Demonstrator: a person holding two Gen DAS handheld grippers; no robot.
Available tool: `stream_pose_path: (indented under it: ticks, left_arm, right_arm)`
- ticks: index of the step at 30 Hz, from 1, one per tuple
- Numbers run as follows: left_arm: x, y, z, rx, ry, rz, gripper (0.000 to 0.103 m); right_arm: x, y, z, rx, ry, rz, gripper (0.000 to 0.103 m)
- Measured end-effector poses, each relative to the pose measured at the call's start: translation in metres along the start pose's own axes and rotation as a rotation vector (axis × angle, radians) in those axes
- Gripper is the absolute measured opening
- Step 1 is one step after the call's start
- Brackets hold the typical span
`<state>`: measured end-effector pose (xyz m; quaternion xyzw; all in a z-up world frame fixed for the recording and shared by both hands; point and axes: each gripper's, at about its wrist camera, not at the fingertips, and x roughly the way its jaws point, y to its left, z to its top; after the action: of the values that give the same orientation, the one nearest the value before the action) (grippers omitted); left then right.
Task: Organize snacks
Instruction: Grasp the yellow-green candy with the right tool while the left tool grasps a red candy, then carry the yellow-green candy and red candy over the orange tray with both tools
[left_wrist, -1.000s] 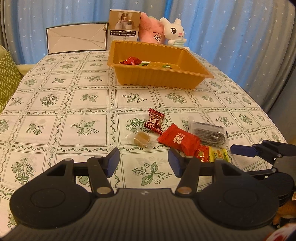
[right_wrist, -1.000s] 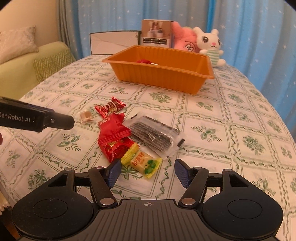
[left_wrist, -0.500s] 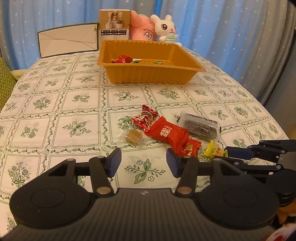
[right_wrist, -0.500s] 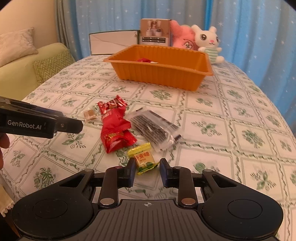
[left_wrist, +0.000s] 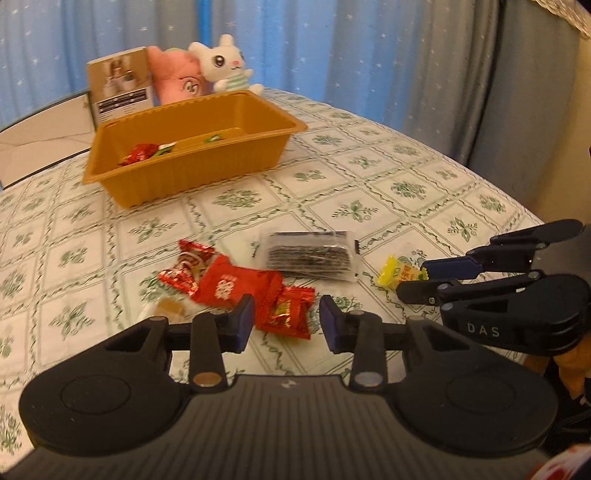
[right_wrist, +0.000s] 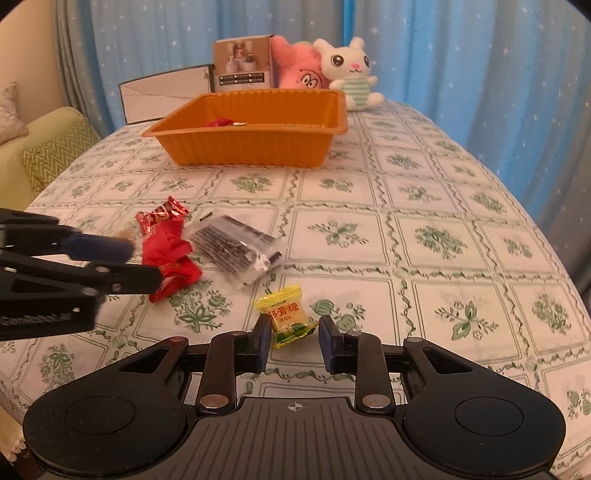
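Yellow plastic-wrapped candy (right_wrist: 286, 317), lower centre: pickup step
Pinched by right gripper (right_wrist: 293, 341); left gripper (left_wrist: 287, 323) closing on small red packet (left_wrist: 286, 314); next, carrying to orange plastic tray (right_wrist: 255, 147)

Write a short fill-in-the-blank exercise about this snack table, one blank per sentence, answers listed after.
1. The right gripper has a ____ candy packet between its fingers.
2. The tray that holds a few snacks is ____ in colour.
3. Behind the tray, beside a pink plush, sits a white toy ____.
4. The left gripper is closing over a small ____ packet.

Missing words: yellow; orange; rabbit; red
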<state>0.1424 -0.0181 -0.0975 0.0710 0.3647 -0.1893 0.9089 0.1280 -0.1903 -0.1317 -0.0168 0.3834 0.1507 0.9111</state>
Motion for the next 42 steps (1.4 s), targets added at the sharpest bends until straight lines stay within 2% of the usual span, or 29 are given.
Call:
stream_pose_path:
  ticks: [7, 12, 23, 28, 31, 33, 35, 42]
  left_arm:
    - [0.023, -0.006, 0.000, 0.032, 0.066, 0.019, 0.024]
    - [0.023, -0.005, -0.004, 0.021, 0.080, 0.018, 0.020]
    - [0.003, 0.004, -0.011, -0.056, 0.073, 0.010, 0.019]
    - [0.000, 0.006, -0.011, -0.068, 0.068, 0.016, 0.019]
    - [-0.002, 0.005, -0.011, -0.069, 0.067, 0.016, 0.019]
    - [-0.002, 0.005, -0.012, -0.069, 0.071, 0.012, 0.019]
    - [-0.003, 0.004, -0.013, -0.068, 0.079, 0.005, 0.019]
    - [-0.010, -0.006, -0.014, -0.052, 0.083, -0.023, 0.019]
  right_arm:
    - [0.000, -0.006, -0.002, 0.029, -0.002, 0.006, 0.029]
    - [0.003, 0.000, -0.001, -0.022, -0.006, 0.004, 0.031]
    - [0.014, 0.006, 0.005, -0.109, -0.025, -0.027, 0.040]
    - [0.020, 0.008, 0.009, -0.153, -0.031, -0.022, 0.042]
    - [0.025, 0.005, 0.012, -0.129, -0.022, 0.006, 0.042]
    - [0.024, 0.003, 0.012, -0.103, -0.011, 0.018, 0.041]
    - [0.022, 0.005, 0.013, -0.097, 0.001, 0.028, 0.023]
    - [0.004, 0.008, 0.008, -0.067, -0.011, 0.020, 0.021]
